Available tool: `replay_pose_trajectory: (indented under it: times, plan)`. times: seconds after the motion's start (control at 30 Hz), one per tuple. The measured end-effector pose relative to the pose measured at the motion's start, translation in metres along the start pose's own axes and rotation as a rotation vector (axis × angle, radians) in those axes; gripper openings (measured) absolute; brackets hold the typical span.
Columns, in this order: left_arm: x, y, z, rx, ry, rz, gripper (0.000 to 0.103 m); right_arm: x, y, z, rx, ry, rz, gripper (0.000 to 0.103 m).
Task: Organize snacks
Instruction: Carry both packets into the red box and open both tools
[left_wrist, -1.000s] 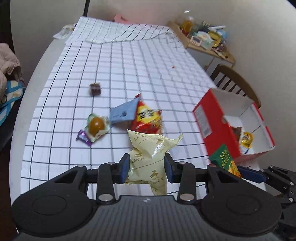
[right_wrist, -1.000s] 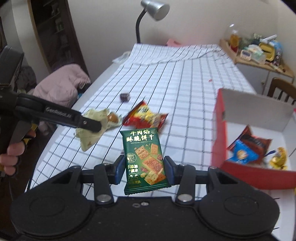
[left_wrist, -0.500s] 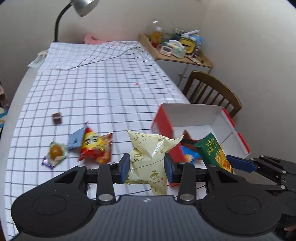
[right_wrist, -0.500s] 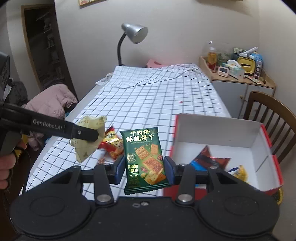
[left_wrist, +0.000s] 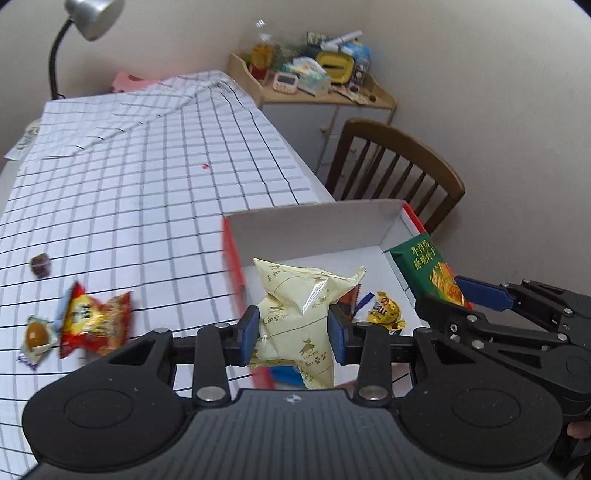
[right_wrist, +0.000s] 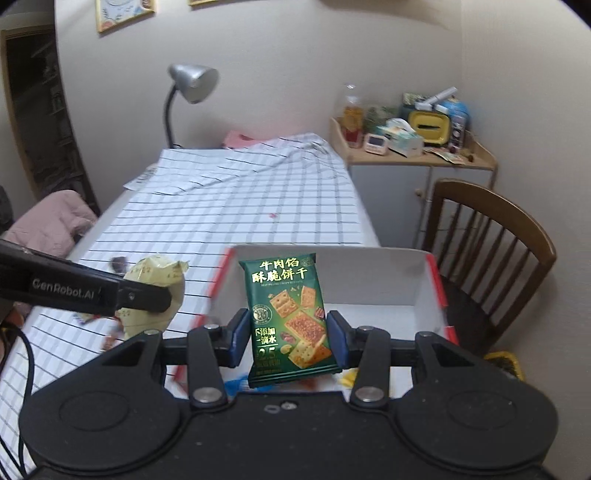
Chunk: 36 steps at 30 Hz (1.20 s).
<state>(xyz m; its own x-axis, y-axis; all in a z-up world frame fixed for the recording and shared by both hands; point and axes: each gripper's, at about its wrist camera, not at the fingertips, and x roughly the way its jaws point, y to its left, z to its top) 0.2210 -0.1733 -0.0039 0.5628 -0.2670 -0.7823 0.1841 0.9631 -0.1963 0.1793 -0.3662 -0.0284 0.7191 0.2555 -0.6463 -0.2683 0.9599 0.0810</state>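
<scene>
The left gripper (left_wrist: 291, 330) is clamped on a pale yellow snack bag (left_wrist: 299, 314), held above the near left corner of the red-and-white box (left_wrist: 314, 229) on the checked counter (left_wrist: 147, 184). The right gripper (right_wrist: 287, 338) is clamped on a green cracker packet (right_wrist: 286, 314), upright over the same box. Inside the box lies a gold-wrapped snack (left_wrist: 384, 312) and what may be a blue packet, mostly hidden. A red chip bag (left_wrist: 96, 321), an egg-shaped snack (left_wrist: 37, 334) and a small dark sweet (left_wrist: 40, 264) lie on the counter left of the box.
</scene>
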Motion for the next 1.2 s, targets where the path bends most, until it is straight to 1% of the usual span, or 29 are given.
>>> replay_pose_trajectory:
  times: [0.13,0.3,0.6,0.67,0.9,1.2]
  plan:
    - [0.035,-0.018,0.007,0.003,0.048,0.018,0.038,0.024,-0.027,-0.005,0.02,0.046,-0.022,0.043]
    - [0.073,-0.03,0.011,0.0,0.098,0.053,0.038,0.054,-0.05,-0.01,0.036,0.107,-0.026,0.043]
    - [0.12,-0.036,0.01,0.002,0.163,0.135,0.038,0.102,-0.066,-0.026,0.027,0.21,-0.042,0.043]
    - [0.127,-0.035,0.009,0.002,0.176,0.145,0.038,0.11,-0.068,-0.028,0.023,0.227,-0.041,0.043]
    - [0.145,-0.035,0.006,0.001,0.207,0.178,0.038,0.117,-0.067,-0.026,-0.017,0.23,-0.025,0.044]
    - [0.155,-0.036,0.008,-0.003,0.21,0.196,0.039,0.124,-0.071,-0.017,-0.024,0.244,-0.002,0.045]
